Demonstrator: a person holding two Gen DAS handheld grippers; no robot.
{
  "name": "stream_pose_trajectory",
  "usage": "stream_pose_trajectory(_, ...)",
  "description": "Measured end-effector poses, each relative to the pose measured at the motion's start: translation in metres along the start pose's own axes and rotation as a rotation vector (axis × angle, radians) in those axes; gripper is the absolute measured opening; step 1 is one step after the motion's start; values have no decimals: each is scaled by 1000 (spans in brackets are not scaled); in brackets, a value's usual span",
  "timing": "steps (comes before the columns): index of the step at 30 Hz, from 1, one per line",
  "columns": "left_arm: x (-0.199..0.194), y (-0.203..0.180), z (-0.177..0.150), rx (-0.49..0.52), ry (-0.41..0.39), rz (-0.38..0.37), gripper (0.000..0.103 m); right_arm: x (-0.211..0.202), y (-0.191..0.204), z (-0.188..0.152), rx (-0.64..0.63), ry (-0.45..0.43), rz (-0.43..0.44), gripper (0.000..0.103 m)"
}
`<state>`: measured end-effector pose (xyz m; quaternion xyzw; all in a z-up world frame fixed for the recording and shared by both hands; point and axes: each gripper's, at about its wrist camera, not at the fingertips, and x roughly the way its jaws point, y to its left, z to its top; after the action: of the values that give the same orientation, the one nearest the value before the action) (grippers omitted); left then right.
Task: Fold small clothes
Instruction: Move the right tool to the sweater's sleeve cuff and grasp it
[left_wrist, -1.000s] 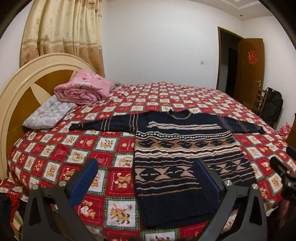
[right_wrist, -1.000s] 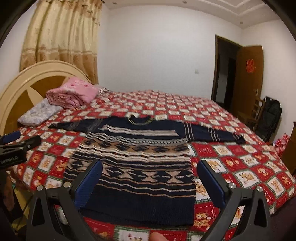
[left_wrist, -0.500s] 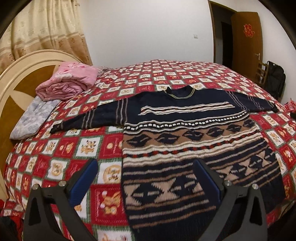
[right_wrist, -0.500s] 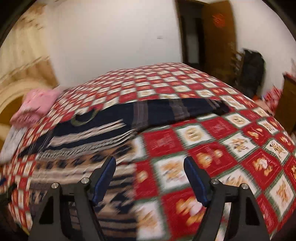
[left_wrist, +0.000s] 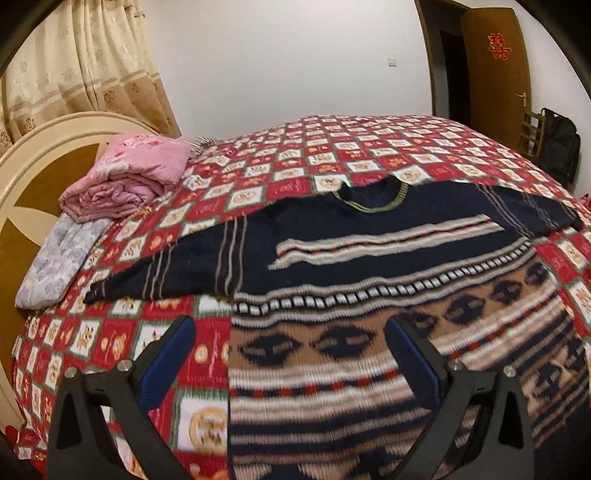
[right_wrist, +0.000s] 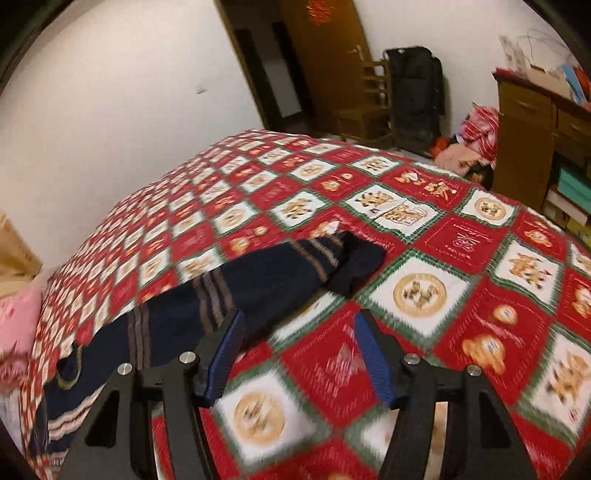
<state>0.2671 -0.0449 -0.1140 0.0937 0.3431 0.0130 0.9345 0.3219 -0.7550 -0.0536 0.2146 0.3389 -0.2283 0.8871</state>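
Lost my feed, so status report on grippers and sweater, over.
Left gripper open, above sweater body. Right gripper open, nearing sleeve end. Sweater flat, unfolded on bedspread. Nothing in the way.

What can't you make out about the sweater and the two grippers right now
- Sweater hem: left wrist view, cut off by the bottom edge and the left gripper.
- Quilt motifs: right wrist view, motion-blurred.
- Right gripper height above the quilt: undecidable.
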Motion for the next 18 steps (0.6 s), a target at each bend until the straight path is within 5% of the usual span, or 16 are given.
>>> stream_pose_trajectory(8, 42, -12, -2, 41, 93, 36, 103, 86, -30, 37, 133, 66, 8, 63)
stream_pose_trajectory(18, 61, -31, 3, 54, 115, 19, 103, 139, -35, 50, 141, 139, -16, 46)
